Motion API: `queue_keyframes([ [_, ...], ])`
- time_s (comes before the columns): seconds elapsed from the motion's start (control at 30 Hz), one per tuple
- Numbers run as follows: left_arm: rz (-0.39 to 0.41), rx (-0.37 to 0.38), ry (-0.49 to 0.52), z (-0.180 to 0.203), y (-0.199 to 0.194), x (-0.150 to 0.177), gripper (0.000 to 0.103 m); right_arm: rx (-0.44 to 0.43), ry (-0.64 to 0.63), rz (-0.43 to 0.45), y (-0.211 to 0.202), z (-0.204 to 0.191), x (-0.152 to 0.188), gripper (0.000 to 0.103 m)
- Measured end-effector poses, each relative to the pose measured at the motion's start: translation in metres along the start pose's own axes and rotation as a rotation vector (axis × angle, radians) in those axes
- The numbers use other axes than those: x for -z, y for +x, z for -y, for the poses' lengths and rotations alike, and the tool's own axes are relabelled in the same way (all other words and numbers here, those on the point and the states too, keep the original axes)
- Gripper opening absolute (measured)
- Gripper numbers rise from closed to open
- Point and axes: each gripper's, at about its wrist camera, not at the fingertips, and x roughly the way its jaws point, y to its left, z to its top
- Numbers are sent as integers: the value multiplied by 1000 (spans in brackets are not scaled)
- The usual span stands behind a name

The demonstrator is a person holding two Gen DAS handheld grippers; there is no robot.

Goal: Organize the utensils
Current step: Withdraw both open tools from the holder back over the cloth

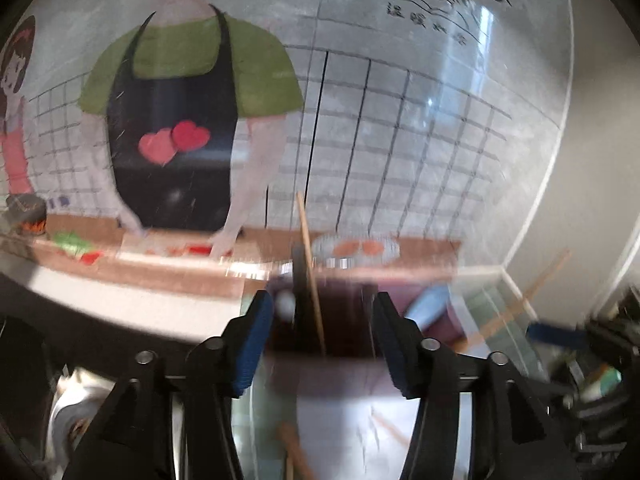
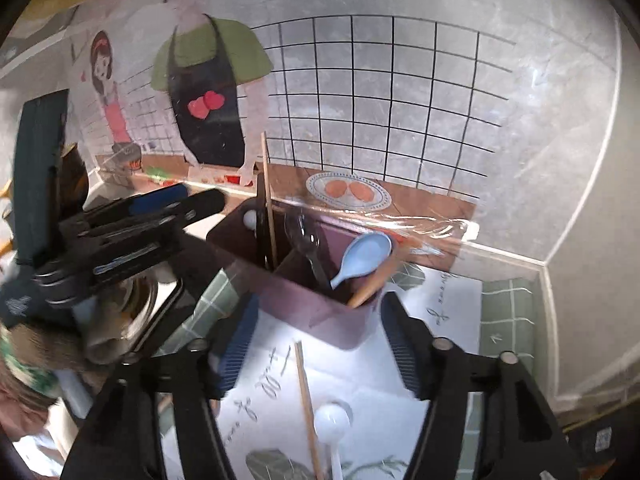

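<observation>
The purple utensil holder (image 2: 304, 280) sits in the middle of the right wrist view, on a white mat with writing (image 2: 360, 368), and it is the home for all the eating tools. It has walls inside that split it into parts, so each kind of tool can have its own spot. One wooden chopstick (image 2: 269, 200) stands almost straight up in the part on the left, next to a flat black piece I cannot name. A clear plastic spoon (image 2: 306, 240) leans in the middle part. A light blue spoon (image 2: 362, 258) rests in the part on the right, with what looks like a wooden handle under it. Two things are not put away yet, I think: another chopstick (image 2: 307, 408) and a white spoon (image 2: 331, 424) lie flat on the mat at the bottom of the frame, touching or nearly so. The right gripper (image 2: 320, 344) hangs just above them with its jaws spread wide and nothing between them, likely so it can drop down and pick one up. The left gripper (image 2: 200, 200) shows at the middle left of this view; in its own blurry view the left gripper's jaws are wide apart and empty too, pointing at the holder. Behind everything is a cartoon wall picture (image 2: 208, 92) of a cook.
</observation>
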Motion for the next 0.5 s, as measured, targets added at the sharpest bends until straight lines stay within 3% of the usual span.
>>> queue_keyframes([
  [0.1, -64, -19, 41, -1, -20, 22, 63, 24, -4, -10, -7, -5, 13, 82],
  [0.23, -150, -44, 108, 0, -34, 57, 65, 56, -22, -26, -17, -14, 34, 89],
  [0.33, -230, -34, 78, -6, -40, 84, 65, 101, -33, -37, -19, -20, 52, 98],
  [0.5, -312, -24, 41, -11, -48, 124, 65, 99, 3, -105, -6, -19, 90, 99],
])
